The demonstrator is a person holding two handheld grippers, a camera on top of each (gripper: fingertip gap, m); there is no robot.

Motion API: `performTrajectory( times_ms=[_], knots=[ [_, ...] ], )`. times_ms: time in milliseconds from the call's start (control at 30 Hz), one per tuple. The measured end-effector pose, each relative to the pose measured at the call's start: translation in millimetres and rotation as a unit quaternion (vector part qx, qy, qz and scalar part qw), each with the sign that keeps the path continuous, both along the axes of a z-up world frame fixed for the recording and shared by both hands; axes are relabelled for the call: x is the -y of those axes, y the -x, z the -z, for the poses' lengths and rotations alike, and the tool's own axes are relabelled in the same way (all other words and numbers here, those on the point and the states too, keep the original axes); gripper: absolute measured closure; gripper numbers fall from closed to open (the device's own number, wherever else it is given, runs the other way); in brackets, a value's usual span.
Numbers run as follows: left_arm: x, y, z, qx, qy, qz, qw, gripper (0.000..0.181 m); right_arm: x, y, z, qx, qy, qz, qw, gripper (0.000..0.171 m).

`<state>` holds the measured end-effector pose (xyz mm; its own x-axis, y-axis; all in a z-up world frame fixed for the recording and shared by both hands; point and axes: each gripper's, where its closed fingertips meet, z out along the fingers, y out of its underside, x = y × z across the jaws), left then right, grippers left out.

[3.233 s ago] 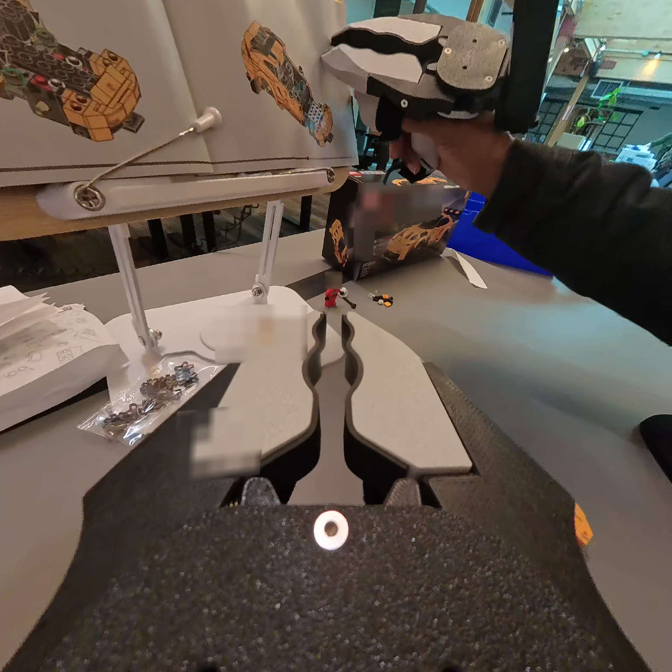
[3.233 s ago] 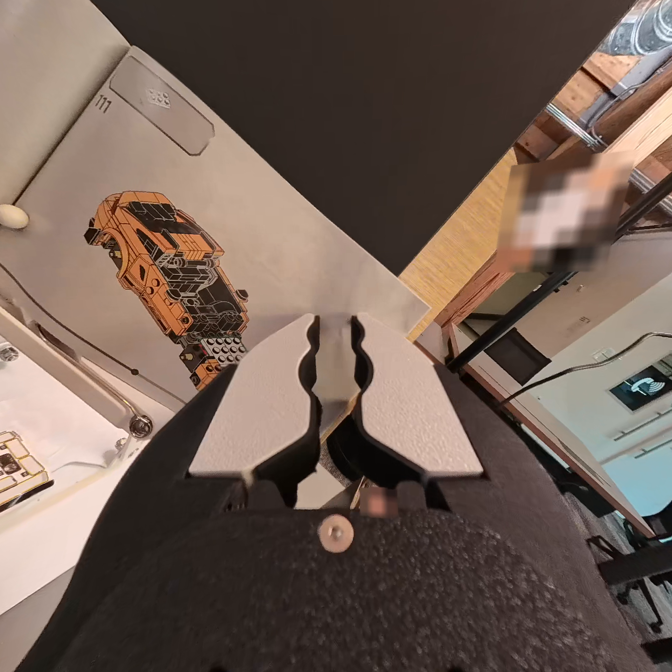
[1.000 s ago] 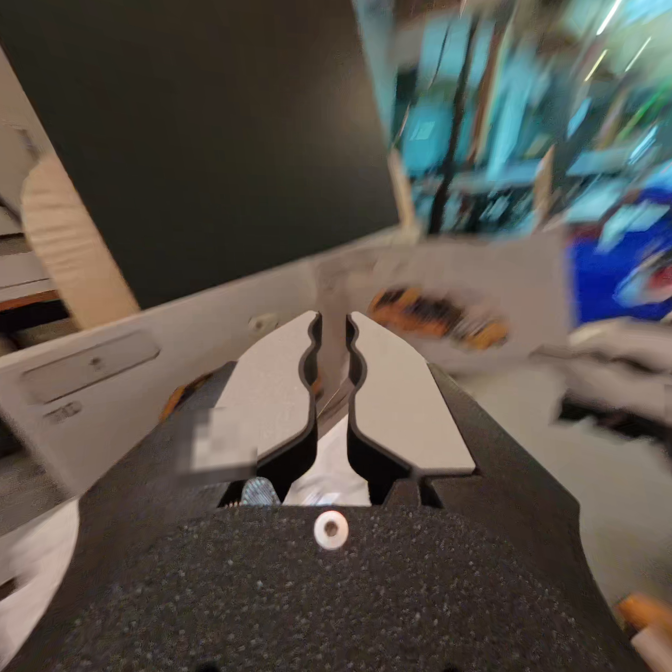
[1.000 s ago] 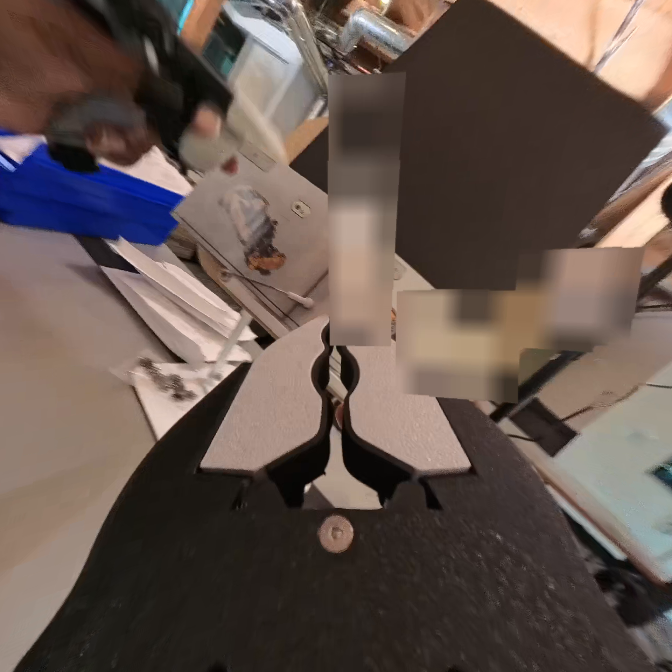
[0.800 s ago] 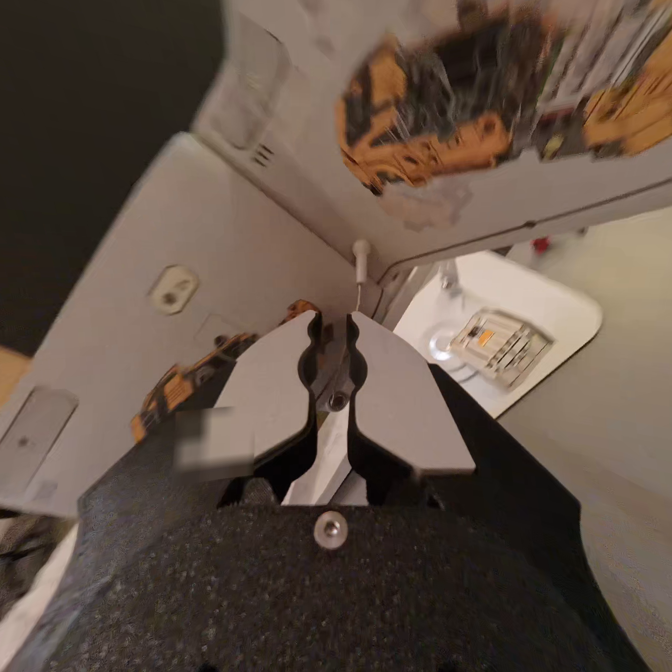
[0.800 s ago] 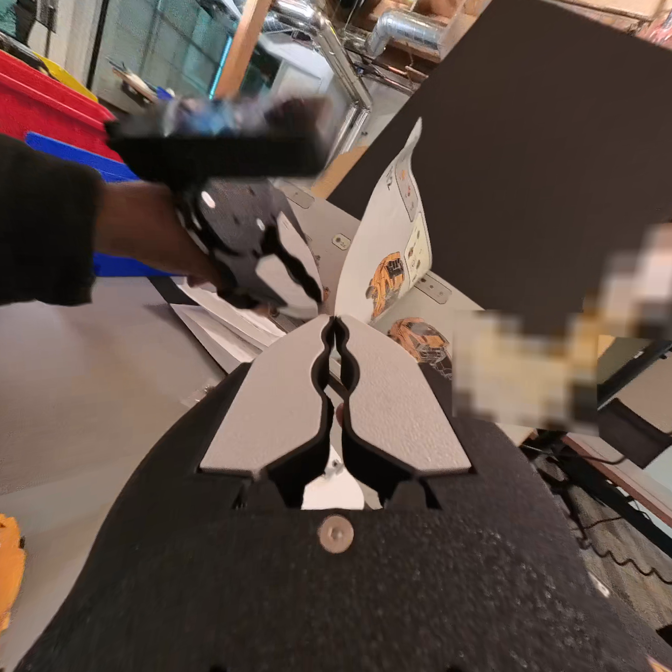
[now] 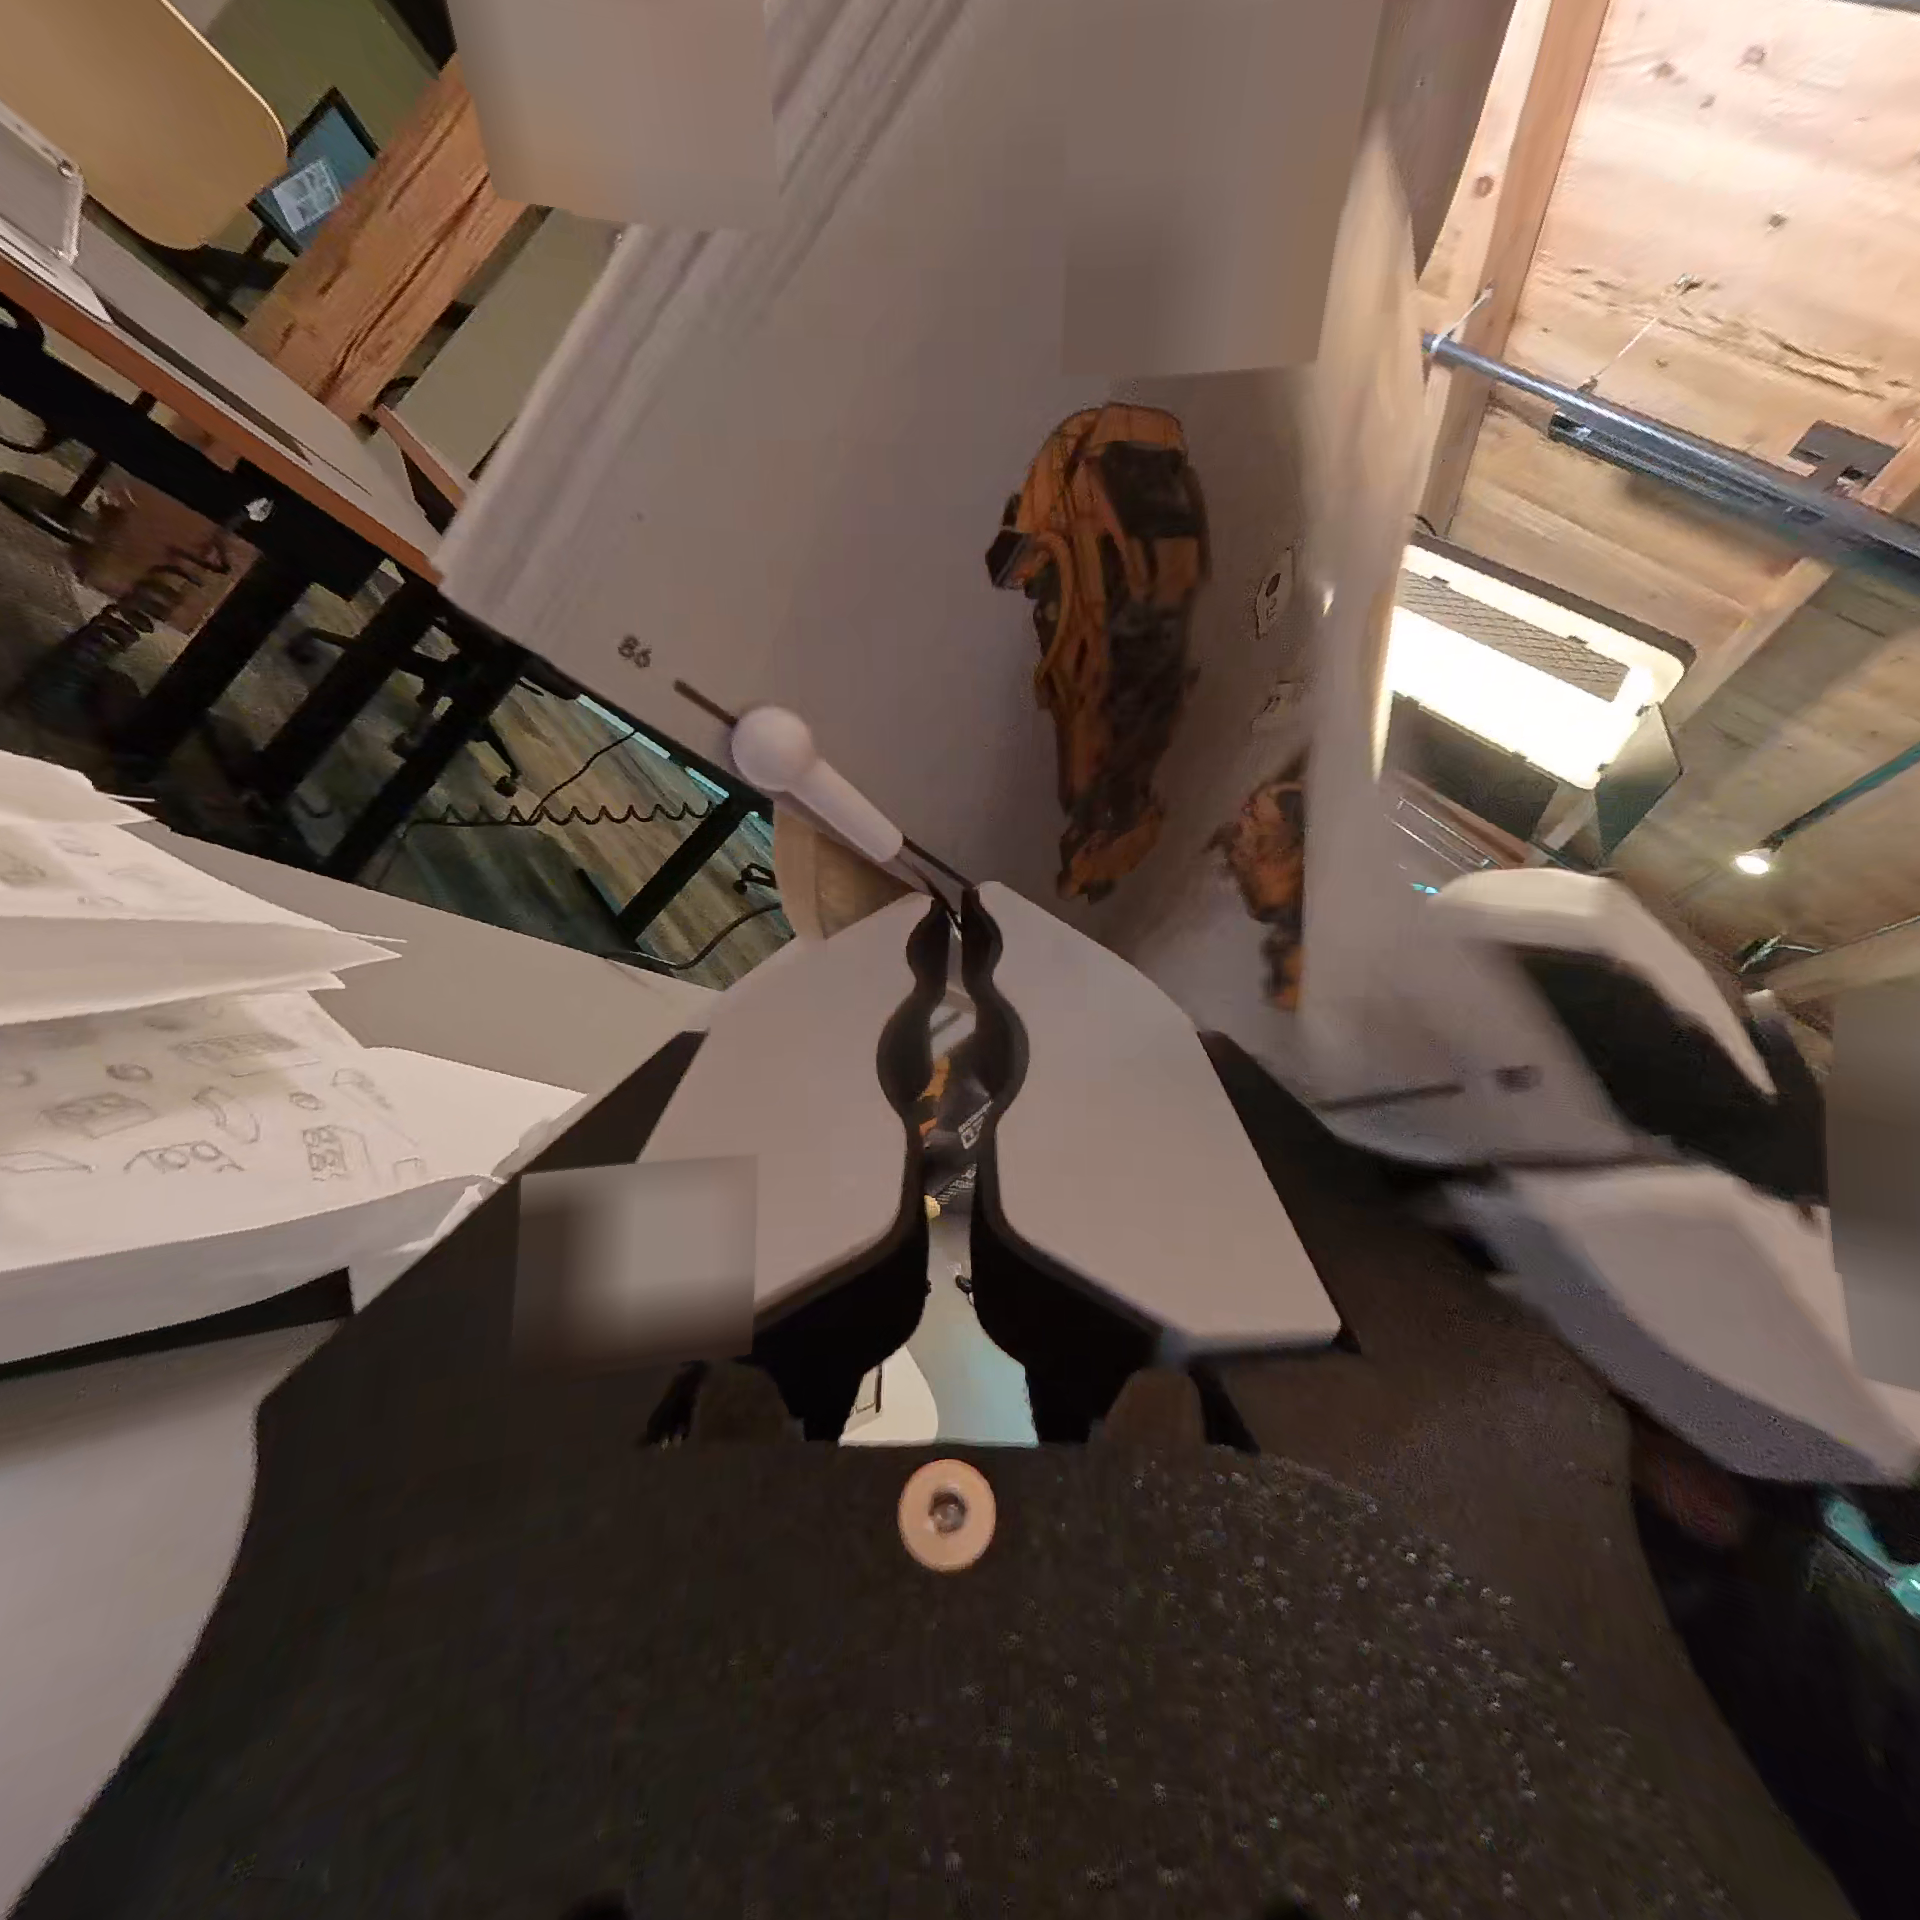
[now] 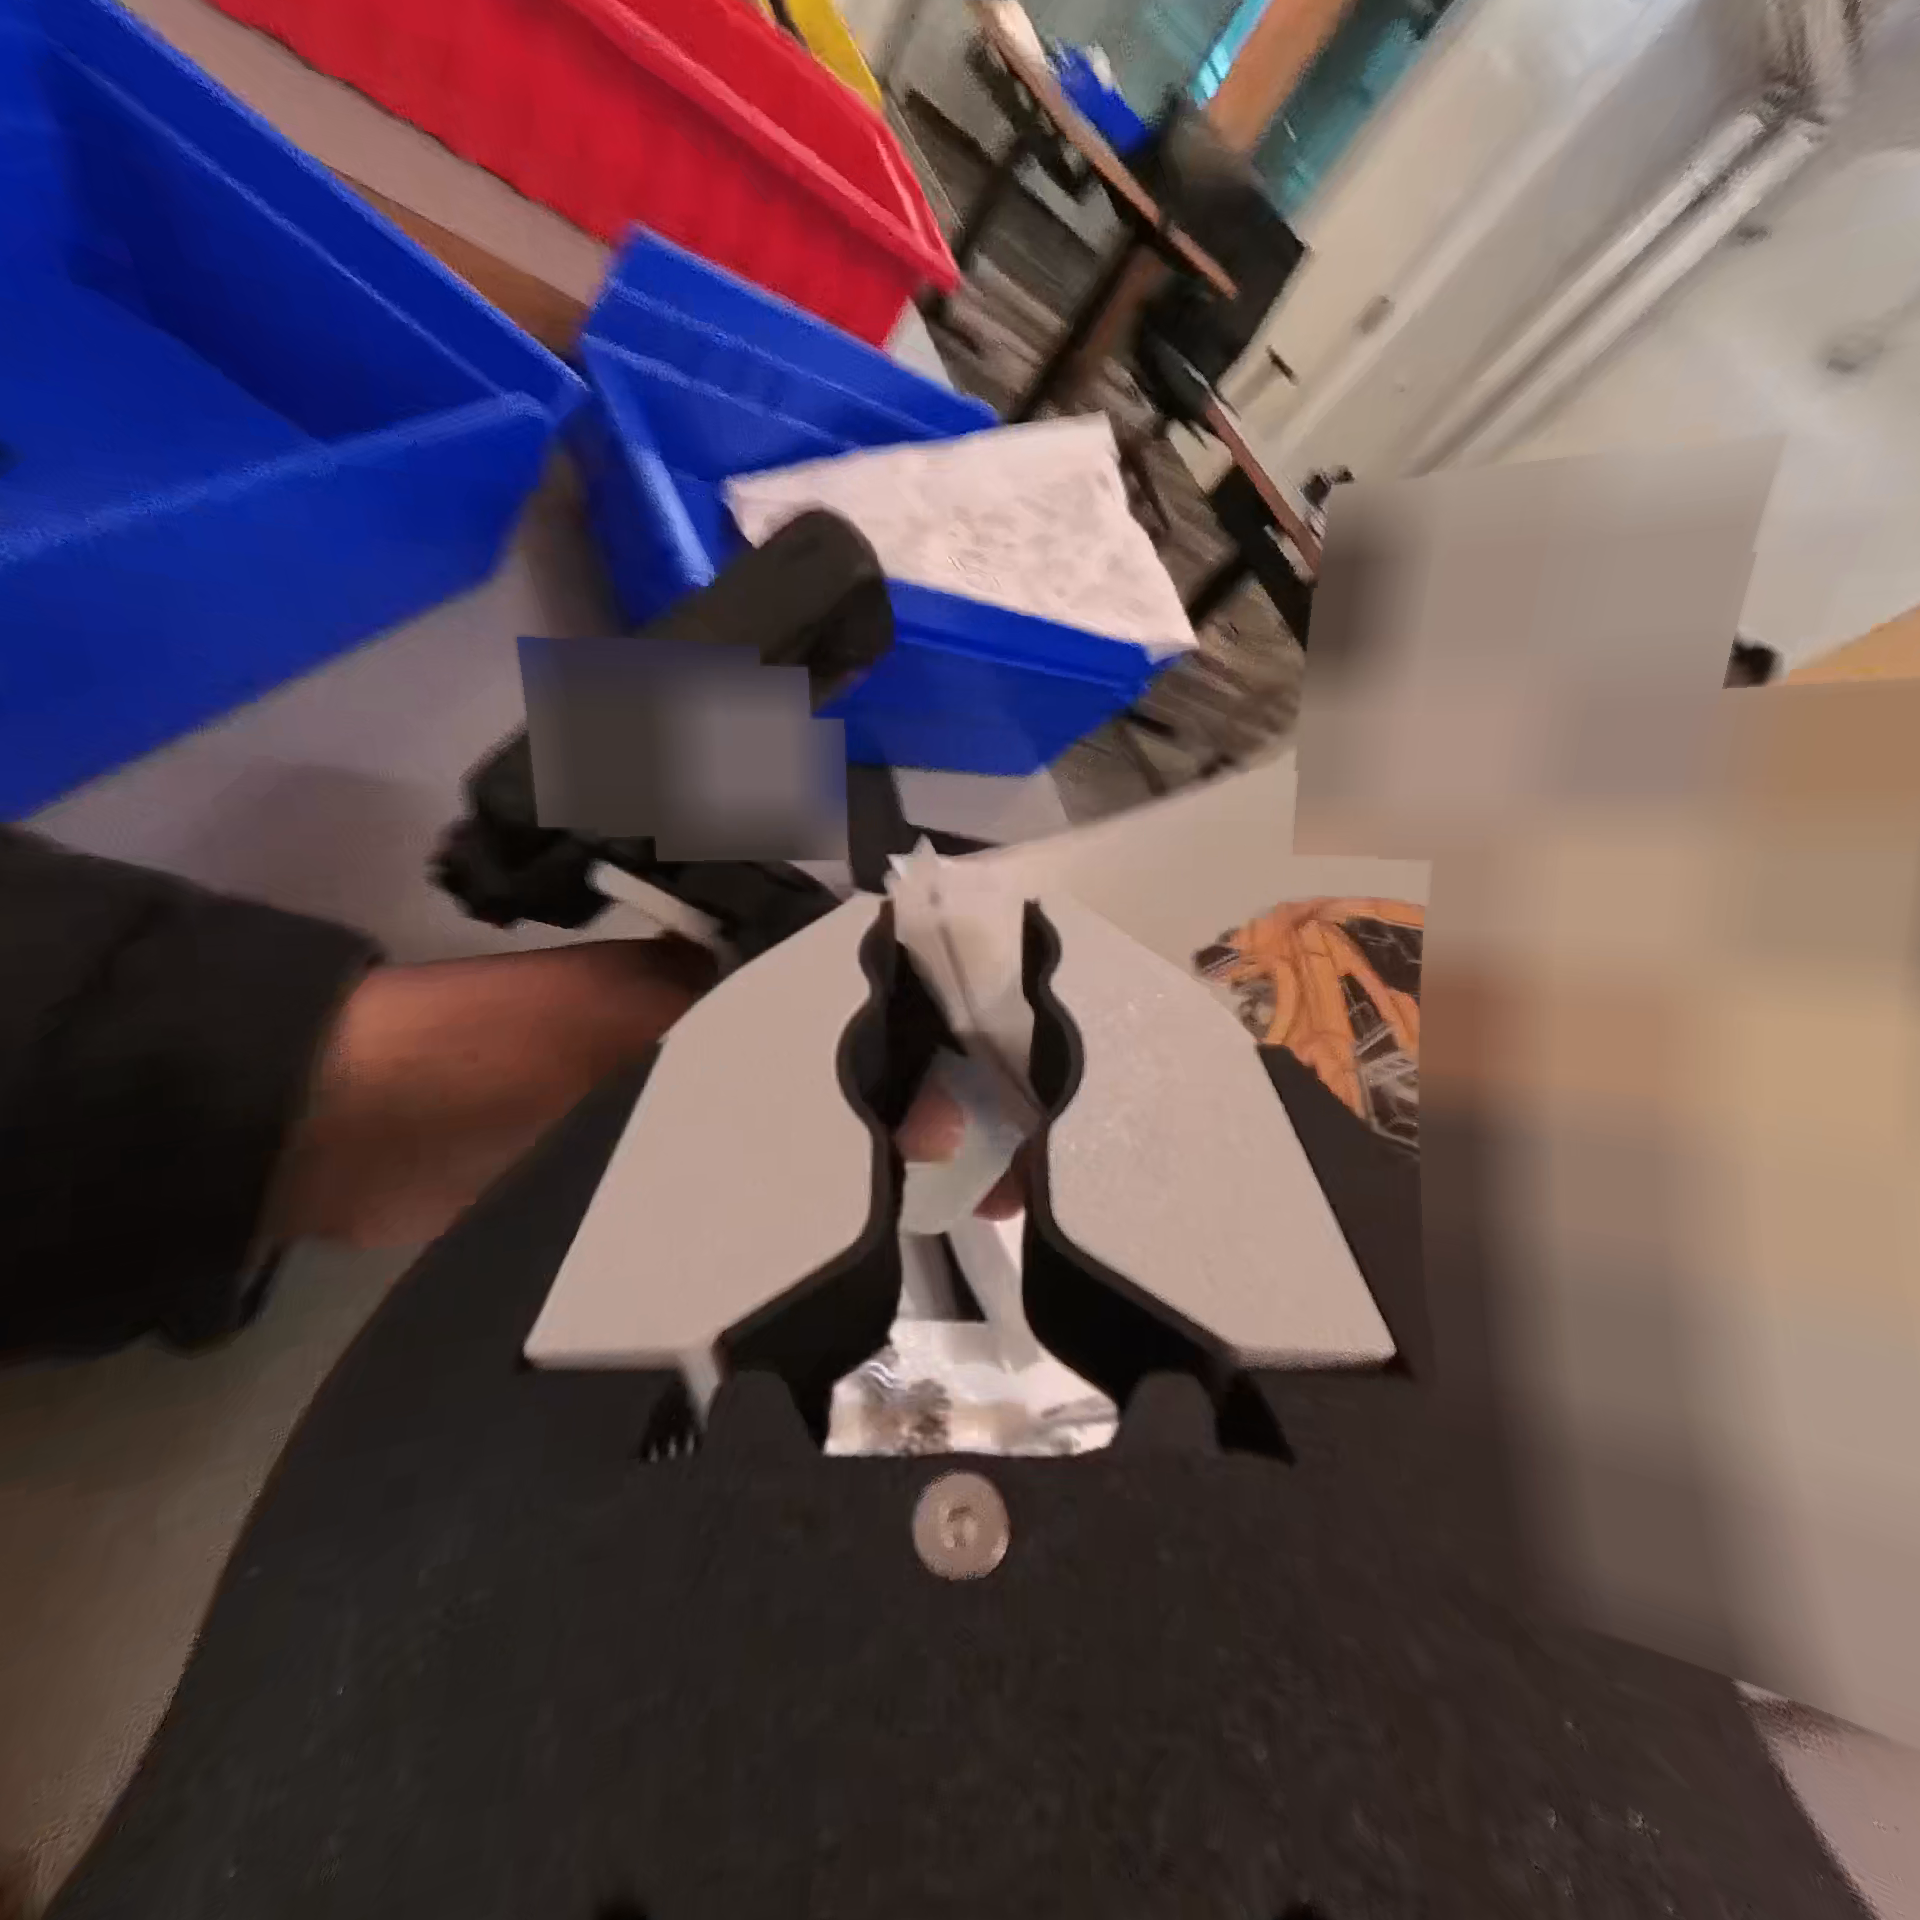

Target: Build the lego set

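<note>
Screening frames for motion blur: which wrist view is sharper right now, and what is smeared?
Left wrist view: mostly sharp, page-holder clip and left gripper crisp; only the right gripper at the right edge is smeared. Right wrist view: blurred throughout, blue bins and booklet pages soft; fisheye bending in both.

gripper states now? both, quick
Left gripper: shut on the page-holder wire of the book stand.
Right gripper: part open, booklet pages between its fingers; a firm grip cannot be told.
</note>
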<state>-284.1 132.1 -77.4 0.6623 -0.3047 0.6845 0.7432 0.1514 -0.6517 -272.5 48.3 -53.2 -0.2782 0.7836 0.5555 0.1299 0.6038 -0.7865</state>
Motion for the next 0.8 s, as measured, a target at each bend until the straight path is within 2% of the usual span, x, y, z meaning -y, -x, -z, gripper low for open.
performTrajectory(
  times_ms=[33,100,167,233,333,500,633,800],
  knots=[
    [-0.2,0.0,-0.6,0.0,-0.002,0.0,1.0,0.179,6.3,-13.8,-10.1,-0.008,0.027,-0.033,0.999,0.148],
    [-0.4,0.2,-1.9,0.007,-0.005,0.005,1.0,0.179,-1.6,-46.4,-39.7,-0.049,0.089,-0.054,0.993,0.155],
    [-1.0,0.6,-1.9,0.008,-0.003,0.004,1.0,0.179,-53.9,-70.0,-62.0,-0.102,0.105,0.031,0.989,0.163],
    [-1.4,0.9,-2.1,0.016,-0.005,0.002,1.0,0.179,-113.5,-84.3,-51.0,-0.088,0.084,0.134,0.984,0.17],
    [-1.5,1.2,-2.4,0.024,-0.008,-0.002,1.0,0.18,-153.6,-83.2,-20.5,-0.036,0.045,0.192,0.98,0.17],
    [-1.0,0.7,-2.3,0.033,-0.011,-0.005,0.999,0.179,-158.0,-53.9,-10.0,0.013,-0.157,0.255,0.954,0.168],
    [-0.1,1.0,6.6,0.122,-0.043,0.013,0.992,0.18,-155.8,-37.4,-12.2,0.036,-0.276,0.282,0.918,0.167],
    [2.7,-2.9,10.9,0.16,-0.085,0.005,0.983,0.18,-158.9,-39.6,-10.7,0.053,-0.23,0.309,0.921,0.168]
  ],
)
